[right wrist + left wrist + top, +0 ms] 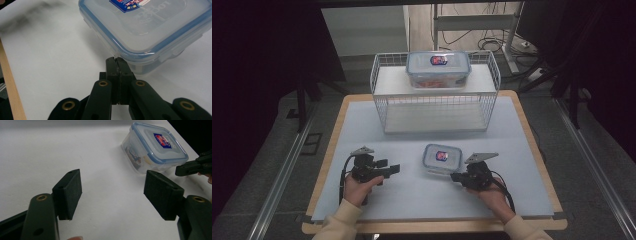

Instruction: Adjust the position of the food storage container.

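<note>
Small lidded container (442, 158) on worktop (362, 120), at eleven o'clock from right gripper (457, 177), fingers pressed together, tips at its near corner; farther off at three o'clock from left gripper (395, 169), fingers apart, empty.

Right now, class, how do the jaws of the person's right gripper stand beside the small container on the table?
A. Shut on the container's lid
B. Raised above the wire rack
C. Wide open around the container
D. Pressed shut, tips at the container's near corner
D: the right gripper has its jaws pressed together with nothing between them, tips by the corner of the small container.
</note>
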`<act>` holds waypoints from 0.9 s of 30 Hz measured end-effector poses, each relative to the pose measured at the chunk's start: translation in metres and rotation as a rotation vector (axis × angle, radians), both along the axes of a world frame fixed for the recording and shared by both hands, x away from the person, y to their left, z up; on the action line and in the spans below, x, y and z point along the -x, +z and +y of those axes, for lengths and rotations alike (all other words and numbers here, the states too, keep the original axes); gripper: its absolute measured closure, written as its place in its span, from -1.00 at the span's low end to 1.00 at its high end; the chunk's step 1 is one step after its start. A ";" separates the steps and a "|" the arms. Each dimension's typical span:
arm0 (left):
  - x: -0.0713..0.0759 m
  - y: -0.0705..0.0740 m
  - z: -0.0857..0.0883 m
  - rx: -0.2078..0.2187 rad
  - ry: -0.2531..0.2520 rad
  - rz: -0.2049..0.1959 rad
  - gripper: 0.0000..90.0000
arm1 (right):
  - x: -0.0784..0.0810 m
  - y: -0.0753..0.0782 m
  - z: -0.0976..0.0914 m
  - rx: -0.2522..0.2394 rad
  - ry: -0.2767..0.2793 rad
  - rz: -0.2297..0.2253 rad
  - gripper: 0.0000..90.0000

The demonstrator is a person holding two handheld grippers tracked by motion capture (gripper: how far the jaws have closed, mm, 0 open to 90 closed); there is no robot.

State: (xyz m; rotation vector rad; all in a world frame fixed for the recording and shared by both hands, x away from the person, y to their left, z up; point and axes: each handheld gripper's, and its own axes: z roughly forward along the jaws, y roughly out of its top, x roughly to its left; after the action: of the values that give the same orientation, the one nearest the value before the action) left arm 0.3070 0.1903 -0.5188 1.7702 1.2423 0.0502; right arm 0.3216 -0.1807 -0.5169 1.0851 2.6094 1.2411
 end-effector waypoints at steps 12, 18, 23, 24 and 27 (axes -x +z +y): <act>0.000 0.000 -0.001 0.001 0.000 0.003 -0.32 | -0.012 0.000 -0.010 0.001 -0.046 -0.007 0.98; 0.000 0.000 -0.001 0.006 0.001 0.001 -0.33 | -0.012 -0.001 -0.012 0.003 -0.049 -0.006 0.98; 0.001 0.002 0.000 0.017 0.011 -0.001 -0.34 | -0.007 0.004 -0.021 -0.007 -0.049 -0.019 0.98; 0.001 0.003 0.000 0.019 0.012 0.000 -0.34 | -0.007 0.006 -0.025 -0.013 -0.059 -0.018 0.98; 0.002 0.004 -0.001 0.017 0.012 -0.001 -0.35 | -0.007 0.008 -0.036 -0.015 -0.083 -0.018 0.98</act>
State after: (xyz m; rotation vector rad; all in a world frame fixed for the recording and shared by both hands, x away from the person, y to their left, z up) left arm 0.3055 0.1897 -0.5151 1.7479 1.2487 0.0469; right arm 0.3290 -0.2164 -0.5088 1.1671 2.5180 1.2491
